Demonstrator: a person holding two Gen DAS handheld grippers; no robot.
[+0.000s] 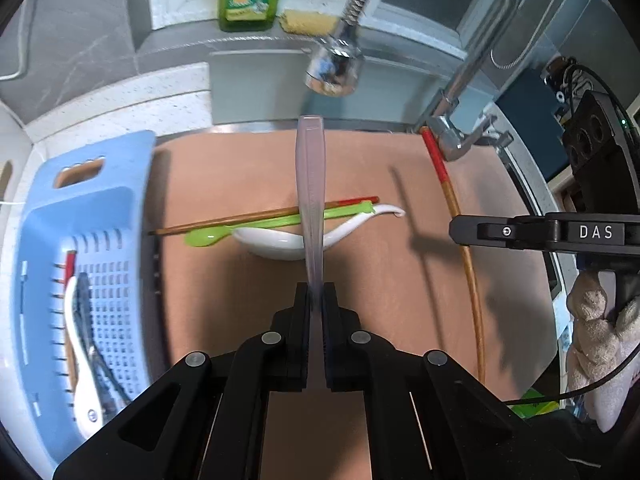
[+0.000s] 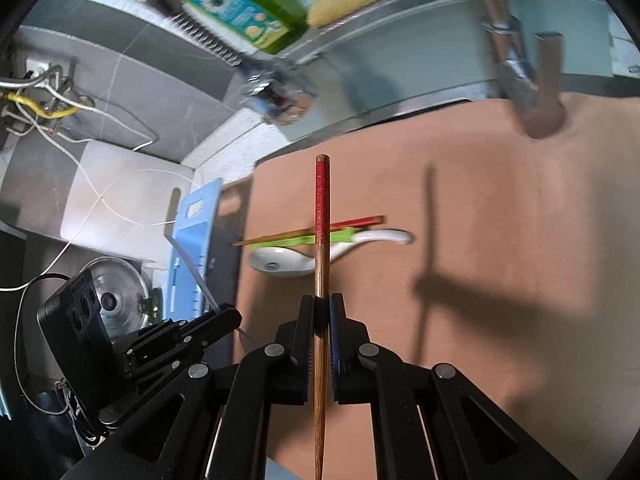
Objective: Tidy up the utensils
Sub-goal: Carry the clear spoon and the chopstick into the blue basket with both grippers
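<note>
My left hand-held gripper [image 1: 316,300] is clenched on a translucent utensil handle [image 1: 310,184]; its long axis runs straight away from me, tip toward the far sink. My right hand-held gripper [image 2: 322,312] grasps a red-tipped chopstick [image 2: 321,216], red end pointing far. The second chopstick [image 1: 256,216], green spoon [image 1: 248,226] and white spoon [image 1: 288,240] lie across the worktop [image 1: 240,288], left to right. I think the thin held pieces may swivel or slip, or strike the blue basket [image 1: 132,168] rim at left.
</note>
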